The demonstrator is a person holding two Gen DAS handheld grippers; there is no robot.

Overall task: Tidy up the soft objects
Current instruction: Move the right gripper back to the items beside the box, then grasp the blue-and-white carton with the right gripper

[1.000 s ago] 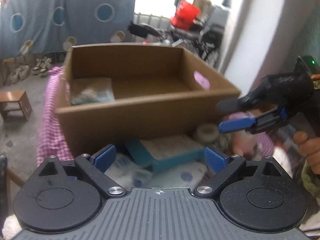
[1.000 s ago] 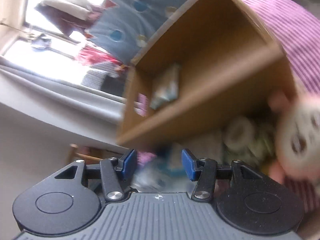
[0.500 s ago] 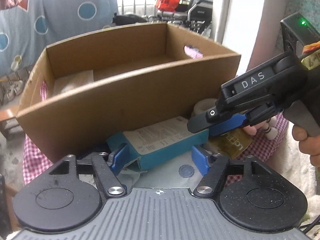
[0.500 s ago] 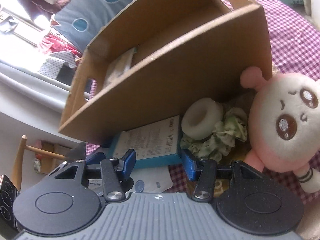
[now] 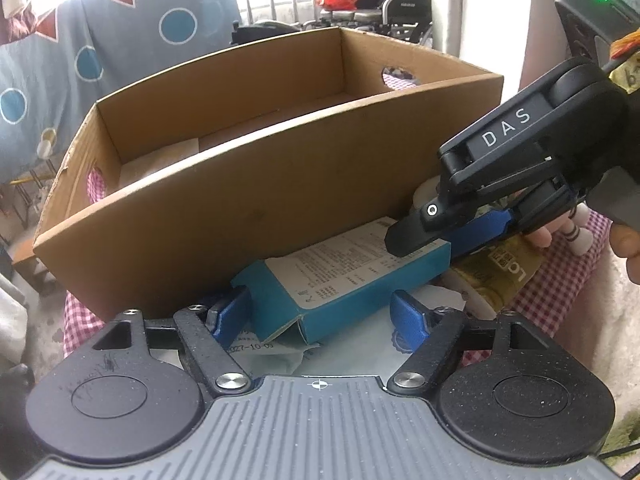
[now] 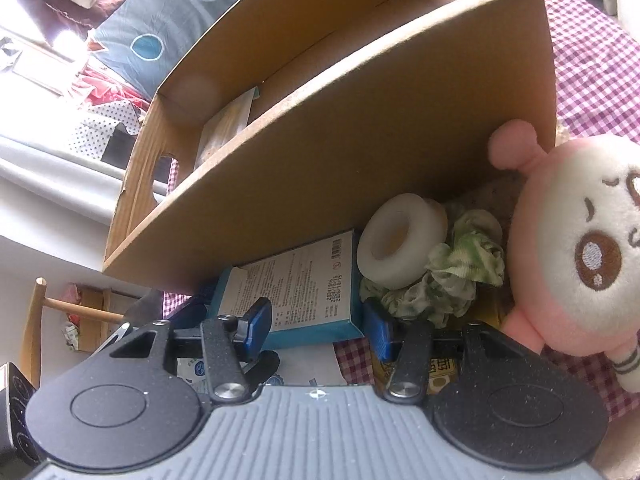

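Left wrist view: my left hand-held gripper [image 5: 322, 314] sits low over the teal box [image 5: 344, 284], blue pads either side of its near end. The jaws have just been opening a little; the box is between them, left pad close against its corner, right pad standing clear, so no grip. The box lies flat just in front of the cardboard box [image 5: 256, 200], on top of a white plastic packet [image 5: 360, 354]. The right hand-held gripper [image 5: 448, 236] comes in from the right, its tips over the far right end of the teal box. A gold packet [image 5: 500, 272] lies right of it on the checked cloth [image 5: 568, 264].

Right wrist view: right hand-held gripper [image 6: 318, 330] half open, jaws straddling the near end of the teal box [image 6: 292, 292] (I cannot tell whether the pads touch it). Right of that box: a white foam ring [image 6: 400, 242] leaning at the cardboard box [image 6: 340, 160] wall, a green scrunchie [image 6: 452, 272] touching the ring, and a pink plush toy [image 6: 580, 248] at far right. One flat packet [image 6: 228, 128] lies inside the cardboard box, left end.
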